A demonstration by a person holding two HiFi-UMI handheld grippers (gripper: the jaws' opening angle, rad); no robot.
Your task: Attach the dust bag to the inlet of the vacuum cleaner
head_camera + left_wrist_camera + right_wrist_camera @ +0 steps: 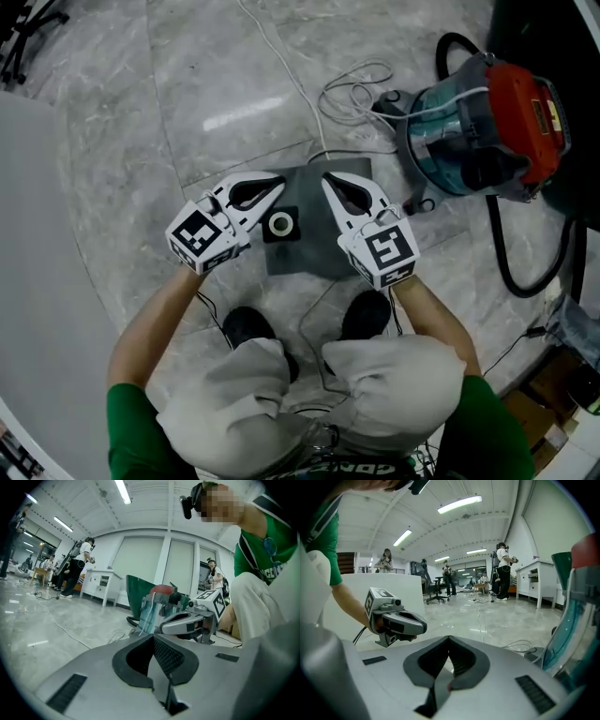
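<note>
"Dust bag point(311, 246): flat on the floor point(187, 94), just ahead of the person's feet and below both grippers. Vacuum cleaner point(483, 131) near it, off to the right, not touching. How will it handle?"

"My judgement: light and limp. Dark sheet body, likely cloth or paper, and it would sag and fold if lifted by a corner. The square collar point(280, 225) with its pale ring looks like the one stiff part."

"So take it there?"

"Yes, by the collar's edge, one gripper on each side, so the ring faces the inlet squarely. A pinch on the body alone could crease or tear it. I cannot make out the inlet from here."

"Gripper state?"

"Left gripper point(269, 190): jaws pressed together, nothing between them. Right gripper point(335, 187): the same, closed and empty. Both hang over the bag, apart from it. They must open before any hold."
</note>
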